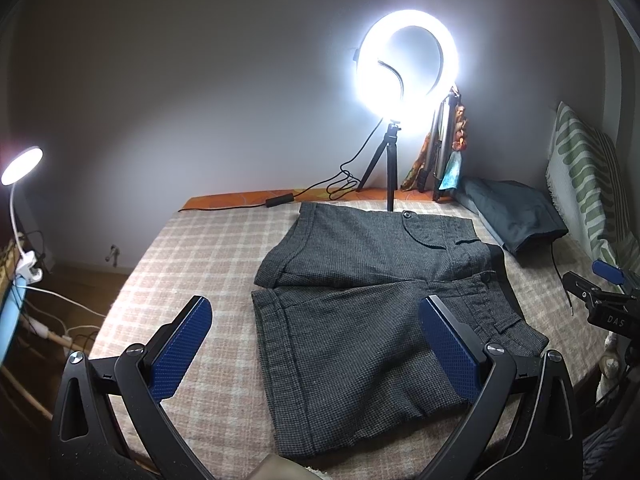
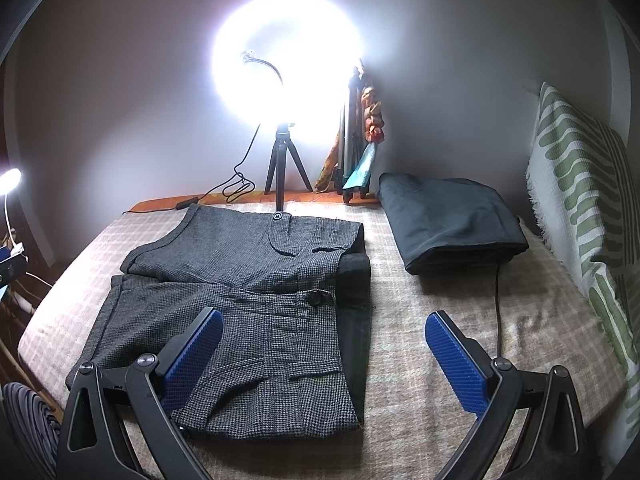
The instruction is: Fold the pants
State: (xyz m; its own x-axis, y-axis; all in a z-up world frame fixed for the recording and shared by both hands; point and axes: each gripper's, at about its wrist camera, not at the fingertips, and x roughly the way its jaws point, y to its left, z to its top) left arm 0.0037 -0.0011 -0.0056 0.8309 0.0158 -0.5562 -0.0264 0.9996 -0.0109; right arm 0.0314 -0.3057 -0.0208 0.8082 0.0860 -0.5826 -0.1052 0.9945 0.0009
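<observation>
Grey checked short pants (image 1: 360, 300) lie spread flat on a checked bedspread (image 1: 192, 264), waistband to the right, legs to the left. They also show in the right wrist view (image 2: 240, 304). My left gripper (image 1: 316, 320) is open and empty, hovering above the near leg. My right gripper (image 2: 324, 332) is open and empty, above the near waistband end and its dark lining (image 2: 354, 320). The right gripper also shows at the right edge of the left wrist view (image 1: 600, 292).
A lit ring light on a tripod (image 1: 392, 168) stands at the bed's far edge, its cable (image 1: 340, 184) trailing left. A folded dark garment (image 2: 452, 224) lies at the far right, a green patterned pillow (image 2: 576, 208) beside it. A clip lamp (image 1: 20, 184) stands left of the bed.
</observation>
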